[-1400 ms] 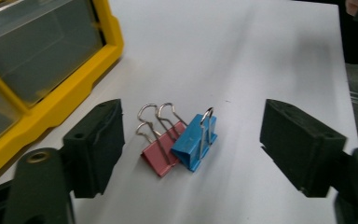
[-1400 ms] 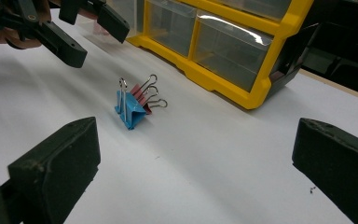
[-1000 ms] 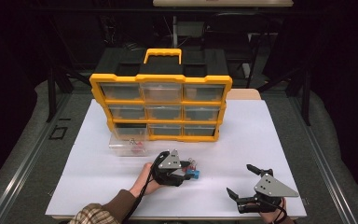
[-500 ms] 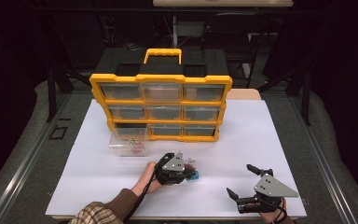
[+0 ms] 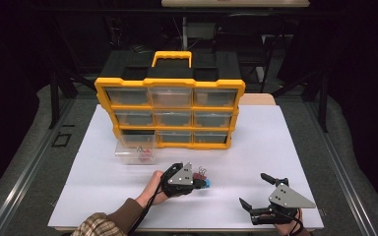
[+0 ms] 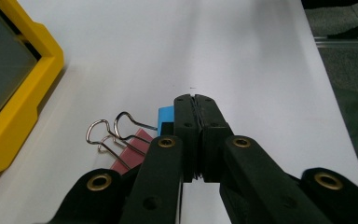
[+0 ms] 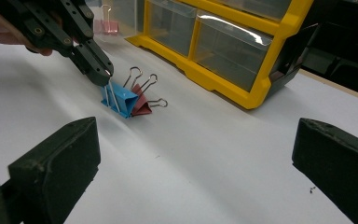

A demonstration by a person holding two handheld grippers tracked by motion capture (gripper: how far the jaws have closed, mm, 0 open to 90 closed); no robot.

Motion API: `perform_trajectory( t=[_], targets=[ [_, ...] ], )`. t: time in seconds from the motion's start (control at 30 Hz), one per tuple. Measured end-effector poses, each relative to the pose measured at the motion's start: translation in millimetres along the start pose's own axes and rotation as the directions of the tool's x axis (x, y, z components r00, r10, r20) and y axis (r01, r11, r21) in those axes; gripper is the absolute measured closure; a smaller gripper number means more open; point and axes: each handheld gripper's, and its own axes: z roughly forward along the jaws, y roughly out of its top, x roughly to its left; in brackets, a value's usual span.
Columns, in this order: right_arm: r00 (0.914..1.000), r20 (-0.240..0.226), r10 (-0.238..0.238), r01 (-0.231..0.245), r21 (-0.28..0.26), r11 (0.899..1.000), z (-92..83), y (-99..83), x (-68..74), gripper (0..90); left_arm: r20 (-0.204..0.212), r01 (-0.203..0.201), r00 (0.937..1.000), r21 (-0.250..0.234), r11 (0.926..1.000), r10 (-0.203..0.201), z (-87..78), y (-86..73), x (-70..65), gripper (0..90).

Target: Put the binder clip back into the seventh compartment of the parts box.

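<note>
A blue binder clip (image 7: 121, 100) lies on the white table against a red binder clip (image 7: 142, 105), in front of the yellow drawer organizer (image 5: 170, 115). My left gripper (image 7: 103, 73) is shut, its tips pinching the blue clip's upright wire handle. Along the jaws in the left gripper view, my left gripper (image 6: 196, 100) shows its pads pressed together, with the blue clip (image 6: 166, 113) and the red clip (image 6: 133, 144) just to their left. From above, the left gripper (image 5: 204, 183) sits at mid table. My right gripper (image 5: 253, 189) rests open and empty near the front right edge.
A clear drawer (image 5: 135, 152) pulled out of the organizer stands on the table (image 5: 275, 142) to the left, with small clips inside. The organizer's bottom left slot is dark. Table edges lie close to the front and right of the right gripper.
The left gripper has settled slightly lower and nearer onto the clips. The right gripper has kept still.
</note>
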Motion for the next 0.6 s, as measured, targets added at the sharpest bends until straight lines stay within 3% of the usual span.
perform_trajectory(
  t=[0.2,0.5,0.6],
  targets=[
    [1.0,0.0,-0.001,0.001,-0.002,1.0,0.6,0.1,-0.2,0.4,-0.02,0.01,0.9997,-0.018,0.9998,-0.01,-11.6,0.4,1.0,88.3],
    [1.0,-0.003,-0.001,0.001,-0.008,1.0,-0.5,0.6,0.7,0.5,-0.056,0.048,0.9972,-0.035,0.9982,-0.05,-25.5,0.4,3.3,88.3],
    [1.0,-0.005,-0.003,0.003,-0.008,1.0,0.0,0.2,-0.6,0.5,-0.05,0.075,0.9957,-0.055,0.9957,-0.078,-30.5,0.7,5.7,88.3]
  ],
)
